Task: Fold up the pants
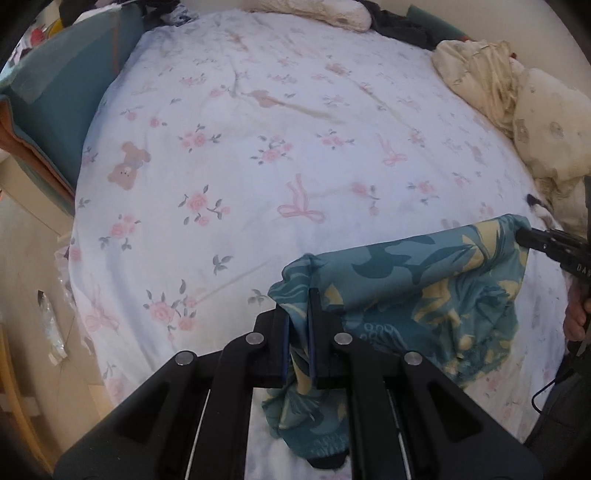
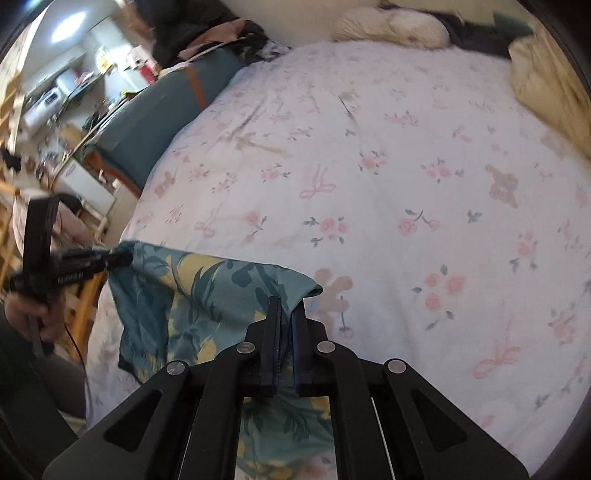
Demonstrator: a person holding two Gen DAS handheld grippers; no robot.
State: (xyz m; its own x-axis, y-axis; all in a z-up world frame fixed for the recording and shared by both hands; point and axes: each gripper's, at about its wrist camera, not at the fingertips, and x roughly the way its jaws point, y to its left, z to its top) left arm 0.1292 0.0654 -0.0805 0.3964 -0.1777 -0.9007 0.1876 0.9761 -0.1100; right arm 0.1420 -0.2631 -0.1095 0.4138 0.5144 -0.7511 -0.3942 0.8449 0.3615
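Note:
The pants (image 1: 413,288) are teal with a yellow leaf print. They hang stretched between my two grippers above the near edge of the bed. My left gripper (image 1: 298,295) is shut on one top corner of the pants. My right gripper (image 2: 287,302) is shut on the other top corner; it also shows in the left wrist view (image 1: 524,236) at the right. In the right wrist view the pants (image 2: 207,291) stretch left to the left gripper (image 2: 123,258). The lower part of the fabric droops below the fingers.
The bed (image 1: 295,147) has a white floral sheet. A cream quilt (image 1: 517,110) is bunched at the right. A fluffy pillow (image 1: 325,14) and dark clothes lie at the far end. A teal padded side (image 1: 66,103) runs along the left. Cluttered furniture (image 2: 55,110) stands beyond the bed.

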